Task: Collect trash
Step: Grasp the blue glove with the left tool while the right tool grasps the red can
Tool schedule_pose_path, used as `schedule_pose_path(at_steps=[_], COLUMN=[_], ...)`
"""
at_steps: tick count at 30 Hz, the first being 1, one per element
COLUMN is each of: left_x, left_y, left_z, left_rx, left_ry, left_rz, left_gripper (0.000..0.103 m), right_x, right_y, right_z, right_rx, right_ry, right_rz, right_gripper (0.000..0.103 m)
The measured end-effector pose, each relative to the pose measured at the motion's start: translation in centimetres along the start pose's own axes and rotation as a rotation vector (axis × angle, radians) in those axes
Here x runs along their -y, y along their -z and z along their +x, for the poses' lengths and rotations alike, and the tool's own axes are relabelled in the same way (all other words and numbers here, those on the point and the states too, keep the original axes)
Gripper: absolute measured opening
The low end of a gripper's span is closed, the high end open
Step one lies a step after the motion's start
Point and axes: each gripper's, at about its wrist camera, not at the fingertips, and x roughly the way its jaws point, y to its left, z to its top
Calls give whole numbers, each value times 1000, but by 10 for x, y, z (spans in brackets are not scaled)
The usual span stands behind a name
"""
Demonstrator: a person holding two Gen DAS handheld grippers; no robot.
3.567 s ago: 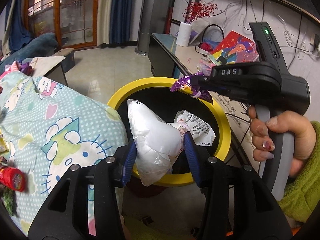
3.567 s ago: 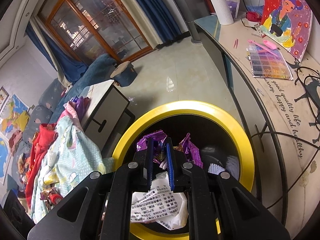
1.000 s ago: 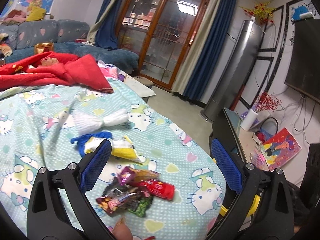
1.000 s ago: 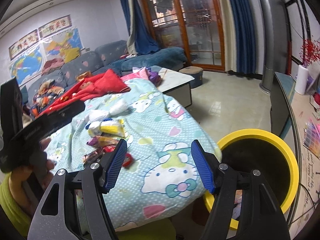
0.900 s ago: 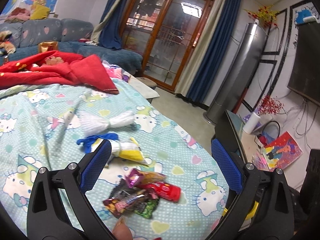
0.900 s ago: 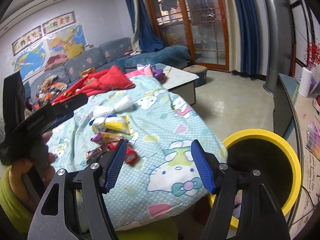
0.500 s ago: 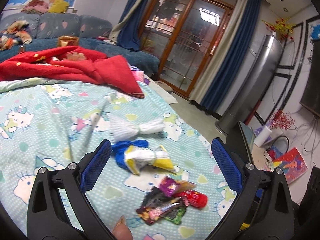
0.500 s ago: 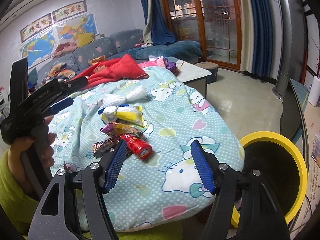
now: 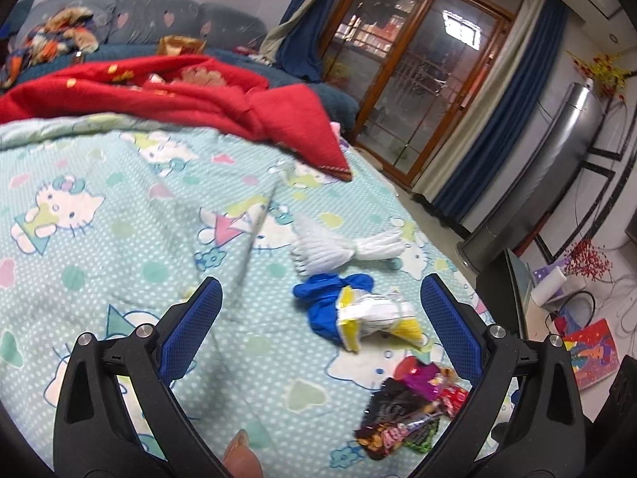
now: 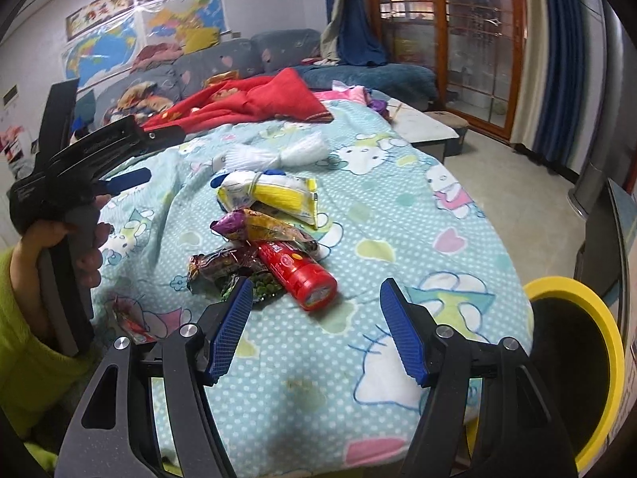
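- Both tools hang over the bed (image 10: 398, 215) with nothing in them: the left hand-held gripper (image 9: 318, 326) has its blue pads spread wide, and the right hand-held gripper (image 10: 314, 326) stands open too, nothing between its jaws.
- The trash lies in a loose line on the cartoon-print cover. Farthest is a white twisted bag (image 10: 274, 151), next a blue scrap (image 9: 326, 302) touching a yellow-and-white packet (image 10: 274, 195), then a purple-and-gold wrapper (image 10: 258, 227), and nearest a red tube (image 10: 298, 275) lying across dark snack wrappers (image 10: 227, 267).
- The yellow-rimmed bin (image 10: 609, 342) stands on the floor at the right, just off the bed's near corner.
- As I judge it, the step in hand is reaching for the next pieces, one per tool.
- The right tool is best placed for the red tube: straddle it across its short width, not end to end, so the round body does not roll out.
- The left tool looks lined up with the yellow-and-white packet; pinch the bulky middle instead of a thin edge, which would slip.
- Come down steeply and stop at the fabric, since the soft cover can be caught up with a wrapper.
- Keep the two tools on separate pieces so their fingers do not clash over the near pile.
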Motion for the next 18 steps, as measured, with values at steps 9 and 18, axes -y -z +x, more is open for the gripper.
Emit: schedule_pose_path(at_steps=[9,18], left_x=[-28,-40], left_y=[0,3], left_z=[30,65], left_rx=[-94,-195], left_ry=[55,132], left_rz=[-129,-235], left_gripper=[55,44], right_x=[-5,-5], right_y=[-10,-13], right_z=[32,54], right_rx=[-29,-74], right_ry=[-18,-73], right_rz=[-56,-48], right_gripper=[57,44])
